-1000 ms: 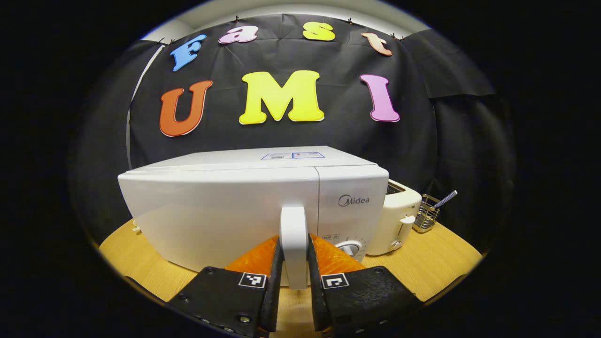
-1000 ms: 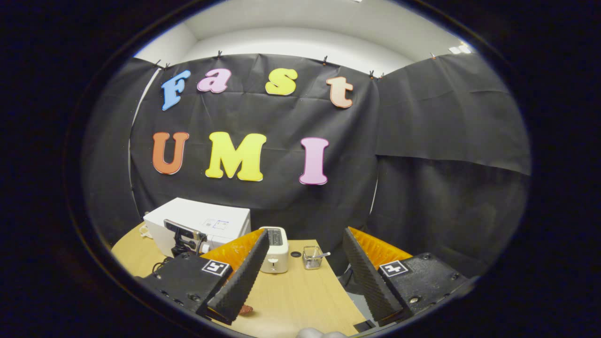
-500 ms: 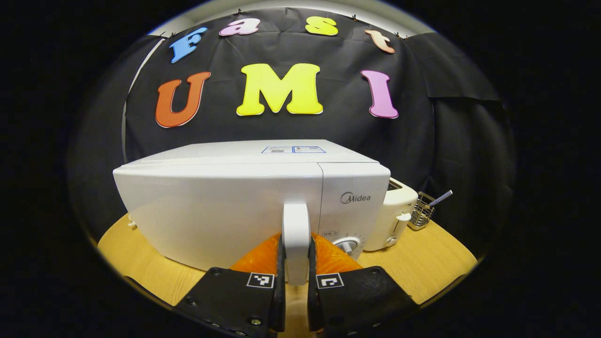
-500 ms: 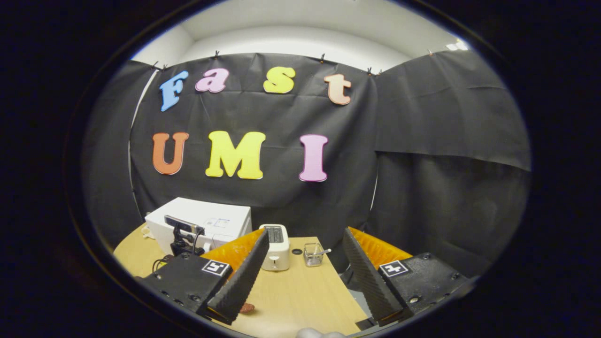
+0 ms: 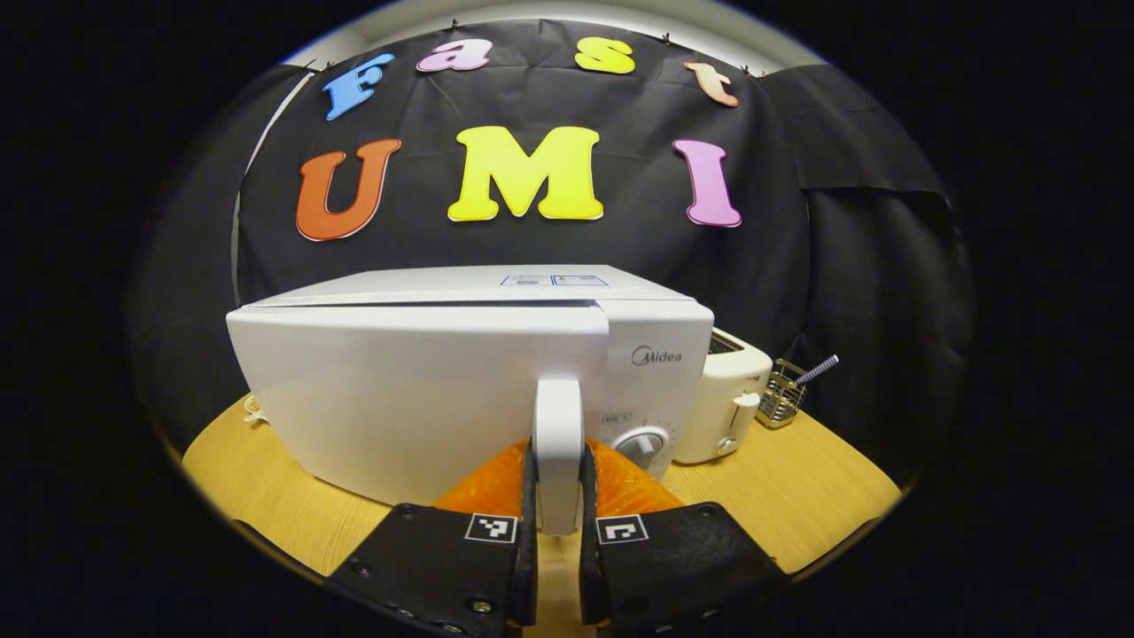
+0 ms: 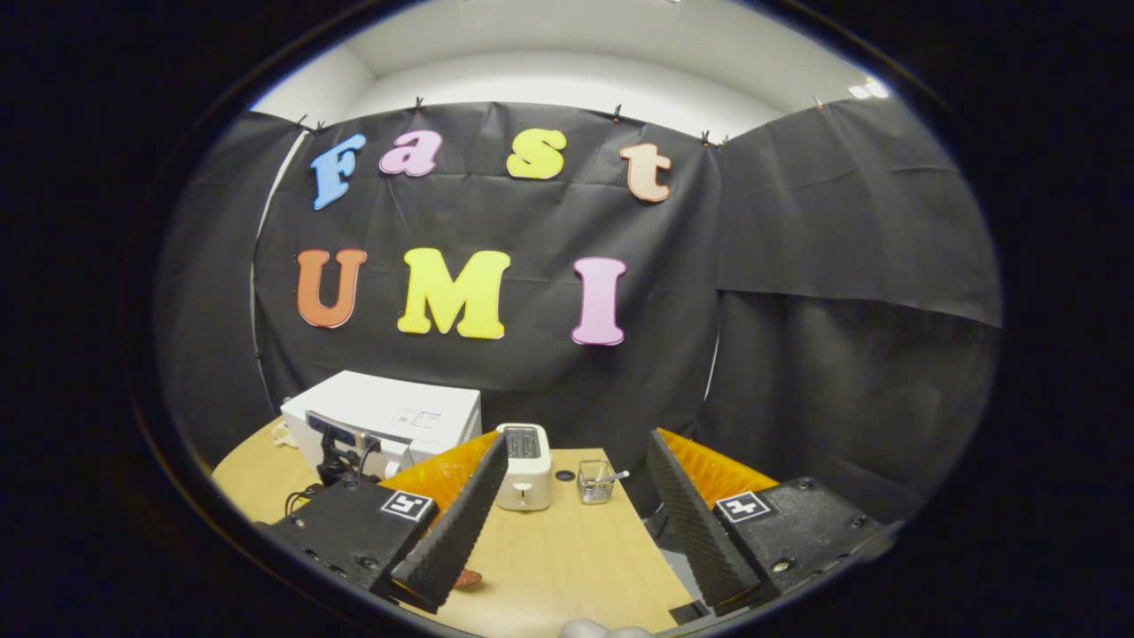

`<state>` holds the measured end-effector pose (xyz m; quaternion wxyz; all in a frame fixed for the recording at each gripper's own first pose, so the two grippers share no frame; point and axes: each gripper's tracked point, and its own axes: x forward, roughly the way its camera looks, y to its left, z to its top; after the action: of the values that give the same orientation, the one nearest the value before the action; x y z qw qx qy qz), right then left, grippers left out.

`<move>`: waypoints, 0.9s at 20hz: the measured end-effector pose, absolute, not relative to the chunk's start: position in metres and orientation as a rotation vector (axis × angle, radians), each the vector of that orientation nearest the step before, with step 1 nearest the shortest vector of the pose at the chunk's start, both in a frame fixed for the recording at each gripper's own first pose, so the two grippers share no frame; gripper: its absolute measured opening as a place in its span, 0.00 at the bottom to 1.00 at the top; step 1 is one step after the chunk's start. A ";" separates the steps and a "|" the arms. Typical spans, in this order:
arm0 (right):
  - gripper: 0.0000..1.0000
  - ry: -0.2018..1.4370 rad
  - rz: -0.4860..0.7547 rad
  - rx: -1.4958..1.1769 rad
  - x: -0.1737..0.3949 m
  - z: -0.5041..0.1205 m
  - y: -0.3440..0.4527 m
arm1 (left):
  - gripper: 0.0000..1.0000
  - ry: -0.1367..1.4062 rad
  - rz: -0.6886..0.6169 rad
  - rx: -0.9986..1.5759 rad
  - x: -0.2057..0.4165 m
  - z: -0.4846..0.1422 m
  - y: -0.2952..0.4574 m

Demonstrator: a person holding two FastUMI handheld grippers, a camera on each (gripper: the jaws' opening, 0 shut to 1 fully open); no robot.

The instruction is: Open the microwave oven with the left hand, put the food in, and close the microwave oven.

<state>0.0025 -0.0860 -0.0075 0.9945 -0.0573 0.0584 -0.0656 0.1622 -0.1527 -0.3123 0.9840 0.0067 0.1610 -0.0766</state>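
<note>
My left gripper (image 5: 558, 523) is pinching the vertical handle (image 5: 558, 434) of the microwave (image 5: 425, 390), with 1 finger pressed on each side of it. I hold it low on the handle, I think because there the 2 fingers meet its flat sides squarely and a pull will not slip off. The door (image 5: 407, 399) has come a little away from the body: at its right edge it stands in front of the control panel (image 5: 660, 372), and a thin dark gap shows along its top edge. So I judge the opening step is in hand but far from done, and the door hinges on the left, so my pull must go in an arc toward me and to the left.

The microwave stands on the wooden table (image 5: 797, 478), with a toaster (image 5: 726, 399) just beside it on the right and a small wire basket (image 5: 780, 399) further right. These are near the panel side, not the hinge side, so the door can swing free.

My right gripper (image 6: 567, 532) is spread wide and holds nothing. It waits above the near part of the table, well apart from the microwave, I believe so that it keeps out of the door's path until the food is needed. A small reddish thing (image 6: 467, 578) lies on the table just beside its left finger; it may be the food, but it is partly hidden and I cannot tell for sure.
</note>
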 end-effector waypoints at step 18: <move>1.00 0.185 0.112 -0.096 -0.016 -0.046 0.024 | 0.17 0.386 -0.109 0.046 -0.007 -0.307 -0.011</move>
<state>-0.0161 0.0235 -0.0461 0.9930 -0.0477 0.0925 0.0559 -0.0068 -0.0111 -0.3071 0.9797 0.0227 0.1919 -0.0539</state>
